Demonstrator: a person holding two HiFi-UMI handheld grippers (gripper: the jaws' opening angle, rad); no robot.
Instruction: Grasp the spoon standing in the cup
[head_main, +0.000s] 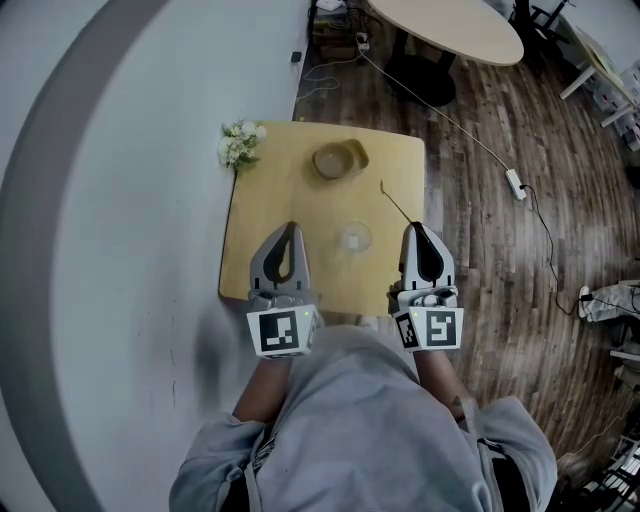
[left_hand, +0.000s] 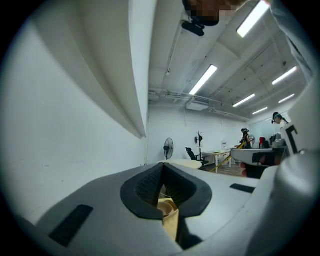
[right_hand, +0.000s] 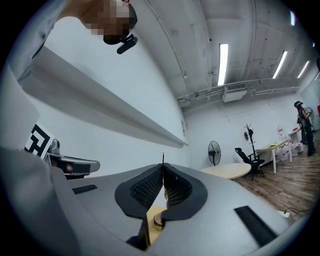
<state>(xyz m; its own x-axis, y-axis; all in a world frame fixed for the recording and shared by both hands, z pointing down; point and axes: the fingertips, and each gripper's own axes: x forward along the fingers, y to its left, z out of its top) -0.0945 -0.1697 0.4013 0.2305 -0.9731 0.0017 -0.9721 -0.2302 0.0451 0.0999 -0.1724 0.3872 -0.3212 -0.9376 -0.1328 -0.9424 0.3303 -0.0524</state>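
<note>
In the head view my right gripper (head_main: 419, 227) is shut on a thin dark spoon (head_main: 395, 203), which slants up and away to the left from the jaw tips, over the table's right side. The clear cup (head_main: 355, 238) stands to the left of that gripper, and the spoon is outside it. In the right gripper view the spoon (right_hand: 163, 158) pokes up as a thin sliver above the closed tips of the right gripper (right_hand: 163, 167). My left gripper (head_main: 291, 227) hovers over the table's left front with its jaws together and nothing in them; its closed tips (left_hand: 162, 166) show in the left gripper view.
A tan bowl (head_main: 338, 160) sits at the back of the small wooden table (head_main: 260, 200). White flowers (head_main: 239, 143) lie at its back left corner against the white wall. A cable and power strip (head_main: 515, 182) run over the wooden floor to the right.
</note>
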